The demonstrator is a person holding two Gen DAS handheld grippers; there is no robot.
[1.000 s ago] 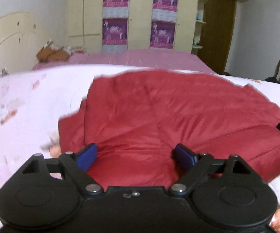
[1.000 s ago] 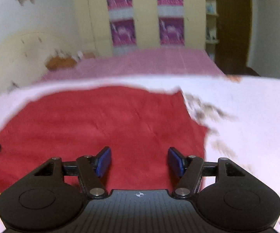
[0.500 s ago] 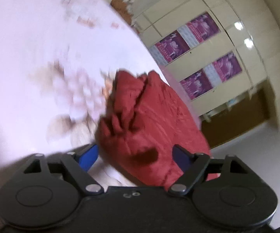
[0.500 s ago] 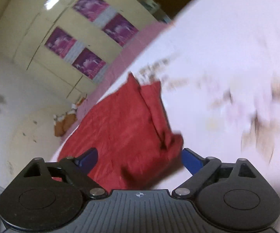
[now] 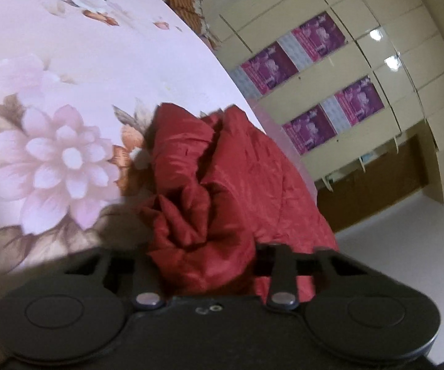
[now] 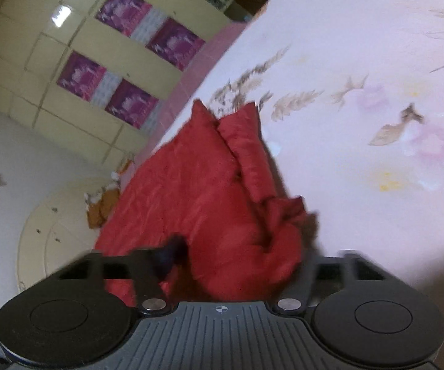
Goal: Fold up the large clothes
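A large red quilted garment (image 5: 237,169) lies on the floral bed sheet (image 5: 52,92). Both views are rolled sideways. My left gripper (image 5: 205,252) is at the garment's left edge; its jaws are closing, and a bunched fold of red cloth fills the gap and hides the pads. In the right wrist view the red garment (image 6: 197,185) runs away from my right gripper (image 6: 240,256). Its jaws are closing on the crumpled right edge, which is pinched between them. One dark fingertip (image 6: 169,252) shows against the cloth.
A cream wardrobe with purple posters (image 5: 329,77) stands behind the bed. A brown pillow (image 6: 101,206) rests near the pale headboard (image 6: 46,225). Pink bed cover (image 6: 209,52) lies beyond the floral sheet (image 6: 360,92). A dark wooden door (image 5: 376,185) is at the side.
Both grippers rolled sideways and dropped from over the flat garment to its left and right edges. Their jaws went from wide open to closed in on bunched red cloth.
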